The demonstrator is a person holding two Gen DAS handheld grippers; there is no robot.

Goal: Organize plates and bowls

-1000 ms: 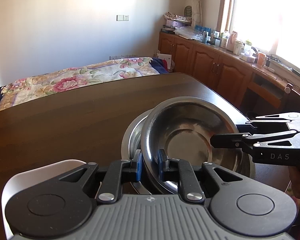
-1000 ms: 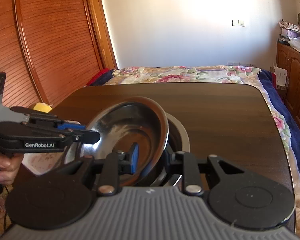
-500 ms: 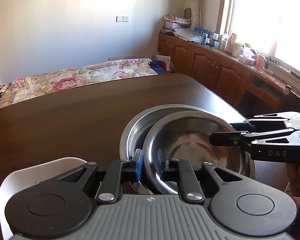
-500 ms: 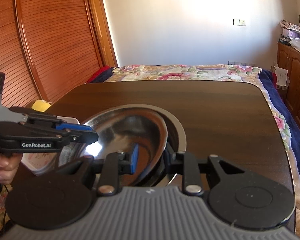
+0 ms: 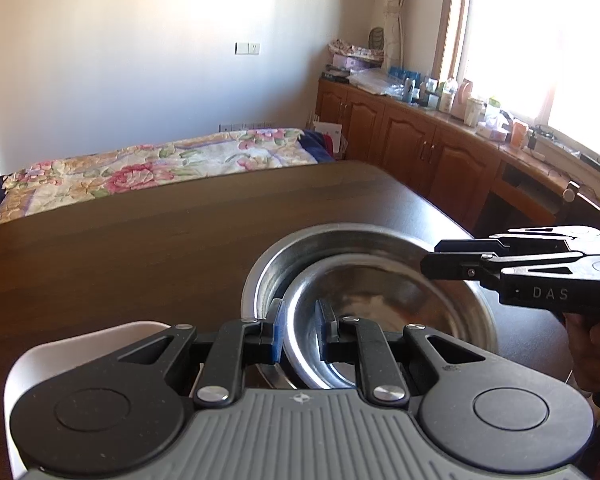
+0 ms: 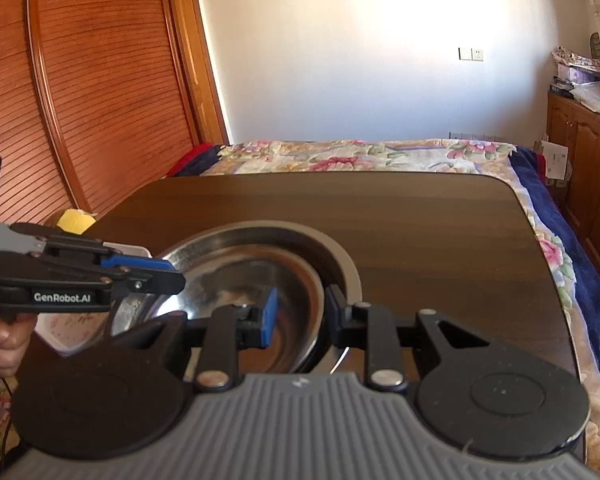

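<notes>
A small steel bowl [image 5: 380,304] lies inside a larger steel bowl [image 5: 340,248] on the dark wooden table [image 5: 140,248]. My left gripper [image 5: 299,330] straddles the small bowl's near rim, its blue pads slightly apart around it. My right gripper [image 6: 298,312] straddles the opposite rim of the same small bowl [image 6: 252,280], its fingers further apart; the larger bowl [image 6: 340,256] shows behind. Each gripper shows in the other's view, the right one [image 5: 456,258] and the left one [image 6: 156,272].
A white plate [image 5: 80,340] lies on the table left of the bowls, partly behind my left gripper. A yellow object [image 6: 74,220] sits at the table's far left edge. A floral bed [image 6: 360,156] lies beyond the table, wooden cabinets [image 5: 420,140] to the right.
The small bowl, held tilted up by both grippers, has come down to lie flat inside the larger bowl. Both grippers' fingers have widened slightly on its rim.
</notes>
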